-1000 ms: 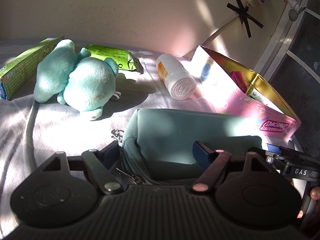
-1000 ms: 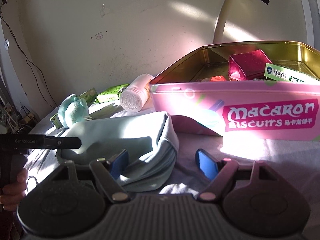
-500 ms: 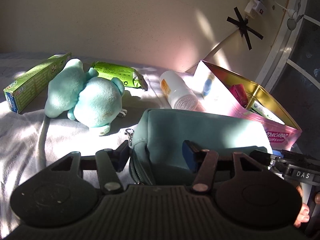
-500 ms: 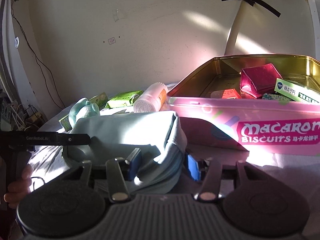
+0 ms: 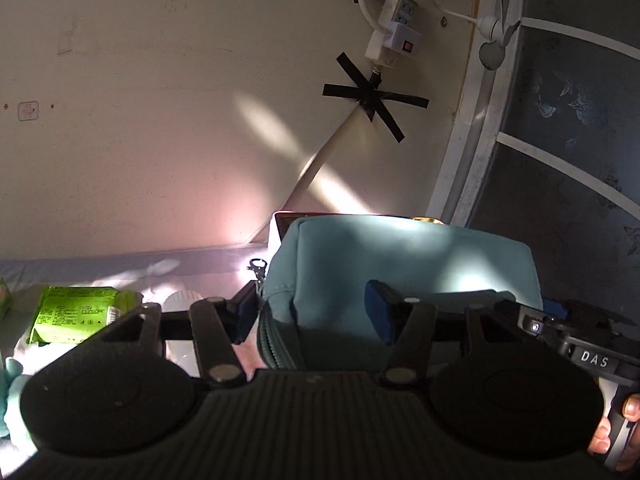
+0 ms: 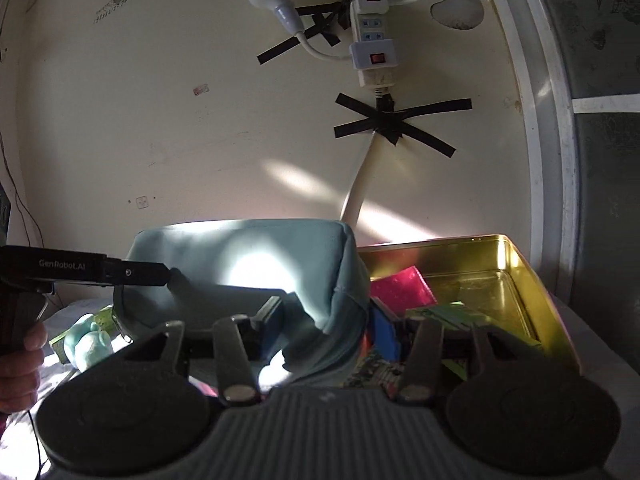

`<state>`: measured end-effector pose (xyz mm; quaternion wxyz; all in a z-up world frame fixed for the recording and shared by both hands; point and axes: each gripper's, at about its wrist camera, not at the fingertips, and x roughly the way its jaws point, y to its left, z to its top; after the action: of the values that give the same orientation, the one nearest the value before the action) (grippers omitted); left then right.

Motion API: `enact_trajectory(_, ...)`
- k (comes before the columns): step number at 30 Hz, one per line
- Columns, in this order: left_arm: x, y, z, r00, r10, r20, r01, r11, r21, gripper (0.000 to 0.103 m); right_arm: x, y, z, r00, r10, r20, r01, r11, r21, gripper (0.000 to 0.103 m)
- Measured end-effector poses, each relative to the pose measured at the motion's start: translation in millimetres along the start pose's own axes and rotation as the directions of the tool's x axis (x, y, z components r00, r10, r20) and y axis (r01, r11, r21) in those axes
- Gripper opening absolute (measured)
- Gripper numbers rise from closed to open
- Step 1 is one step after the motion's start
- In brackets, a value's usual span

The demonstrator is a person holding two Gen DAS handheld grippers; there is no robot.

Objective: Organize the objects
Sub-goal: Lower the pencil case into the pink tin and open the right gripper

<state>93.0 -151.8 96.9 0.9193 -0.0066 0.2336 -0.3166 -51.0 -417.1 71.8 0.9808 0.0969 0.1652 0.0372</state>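
Observation:
A teal zip pouch is held up in the air by both grippers, one at each end. My left gripper is shut on its zipper end. My right gripper is shut on the other end of the pouch, beside and above the open gold-lined biscuit tin. The tin holds a pink packet and a green box. The left gripper's body shows at the left of the right wrist view.
A green wipes pack and a white bottle lie on the white cloth below. A teal plush toy lies at the left. A taped power strip hangs on the wall behind. A window frame is at the right.
Both grippers closed on the pouch and lifted it off the cloth, up level with the tin. The views tilted upward toward the wall.

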Motion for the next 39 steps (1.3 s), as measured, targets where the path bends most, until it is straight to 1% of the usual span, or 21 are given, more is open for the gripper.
enact_trajectory(3,38,-16,7,1.0,-0.01,-0.029,0.011,1.0,0.024,0.059,17,-30,5,0.999,-0.051,-0.019,0.052,0.998,0.043,0.047)
enact_trajectory(5,61,-21,10,0.999,0.004,-0.043,-0.003,1.0,0.027,0.06,32,-42,7,0.996,-0.083,-0.032,0.084,0.995,0.05,0.047)
enact_trajectory(7,84,-25,14,0.998,0.023,-0.057,-0.021,0.999,0.039,0.063,46,-46,8,0.993,-0.113,-0.042,0.114,0.993,0.028,0.051)
enact_trajectory(8,95,-27,16,0.997,0.036,-0.067,-0.033,0.998,0.051,0.064,54,-46,9,0.99,-0.131,-0.045,0.132,0.991,0.011,0.057)
enact_trajectory(9,109,-30,17,0.994,0.068,-0.084,-0.061,0.995,0.076,0.065,60,-46,8,0.988,-0.152,-0.041,0.152,0.988,-0.005,0.063)
enact_trajectory(11,124,-35,17,0.986,0.128,-0.103,-0.115,0.986,0.121,0.065,64,-45,7,0.983,-0.183,-0.007,0.182,0.983,-0.029,0.067)
enact_trajectory(12,126,-36,17,0.984,0.141,-0.107,-0.127,0.984,0.126,0.065,62,-44,7,0.982,-0.19,0.011,0.191,0.981,-0.028,0.07)
enact_trajectory(14,120,-36,15,0.985,0.134,-0.107,-0.122,0.986,0.112,0.065,55,-44,5,0.98,-0.191,0.048,0.192,0.981,-0.009,0.076)
enact_trajectory(15,113,-36,13,0.987,0.129,-0.101,-0.118,0.987,0.109,0.066,50,-44,4,0.979,-0.193,0.061,0.193,0.981,0.002,0.076)
enact_trajectory(18,93,-41,7,0.983,0.162,-0.087,-0.149,0.98,0.134,0.067,38,-43,1,0.981,-0.179,0.073,0.176,0.984,0.04,0.075)
enact_trajectory(24,54,-41,-5,0.974,0.202,-0.107,-0.186,0.973,0.138,0.069,11,-23,-11,0.985,-0.138,0.104,0.129,0.987,0.092,0.075)
enact_trajectory(31,16,-28,-24,0.961,0.257,-0.099,-0.244,0.961,0.126,0.069,-5,10,-21,0.993,-0.089,0.079,0.083,0.994,0.076,0.075)
enact_trajectory(35,-1,-14,-35,0.951,0.294,-0.099,-0.283,0.952,0.115,0.07,-6,30,-24,0.996,-0.059,0.06,0.056,0.997,0.047,0.075)
enact_trajectory(39,-16,7,-45,0.937,0.332,-0.109,-0.324,0.942,0.085,0.07,-1,53,-27,0.999,-0.021,0.041,0.021,1.0,0.009,0.075)
